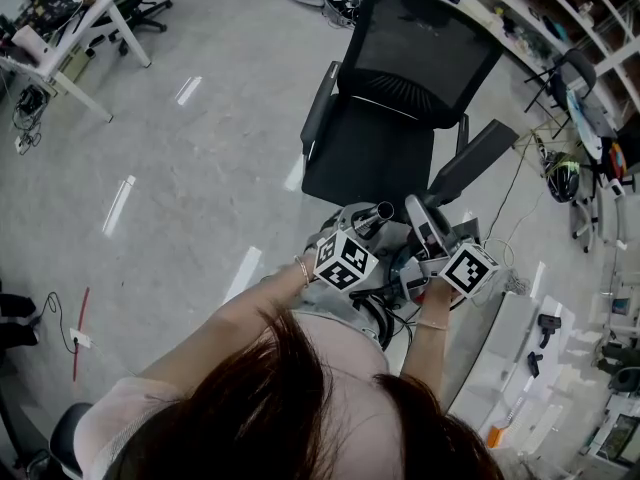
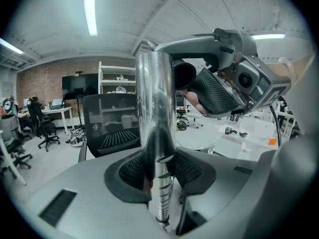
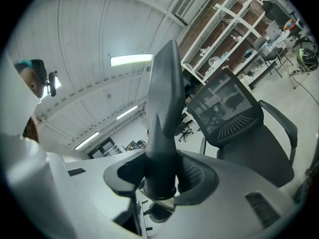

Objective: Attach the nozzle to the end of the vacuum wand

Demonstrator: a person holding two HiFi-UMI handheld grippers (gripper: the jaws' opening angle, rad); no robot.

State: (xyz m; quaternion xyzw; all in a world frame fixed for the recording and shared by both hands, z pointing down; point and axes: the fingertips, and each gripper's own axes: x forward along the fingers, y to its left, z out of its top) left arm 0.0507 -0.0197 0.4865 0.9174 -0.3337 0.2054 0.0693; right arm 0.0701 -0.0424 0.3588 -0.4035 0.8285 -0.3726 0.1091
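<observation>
Left tool [image 2: 158, 169] is clamped on the shiny chrome vacuum wand [image 2: 155, 108]. It is a smooth, mirror-bright round tube standing upright between the black mesh-textured pads, with a ribbed metal section running down below the grip. Over on the other side, the right tool [image 3: 160, 176] is pinching the dark grey plastic nozzle [image 3: 164, 113]. The nozzle has a round collar at the bottom and tapers up to a flat, slanted tip, with a matte finish all the way.

From the head view both pieces are held in front of the person's chest, above the pale polished floor [image 1: 190, 178]. The wand's open end and the nozzle sit side by side between the two marker cubes, not joined. From the left gripper view the nozzle's dark round mouth hangs just to the right of the tube's top. I can't tell whether the two touch.

Just beyond them stands a black office chair with a mesh back [image 1: 400, 88], its padded seat and armrests facing the person. A white table [image 1: 70, 43] sits well off at the far left.
</observation>
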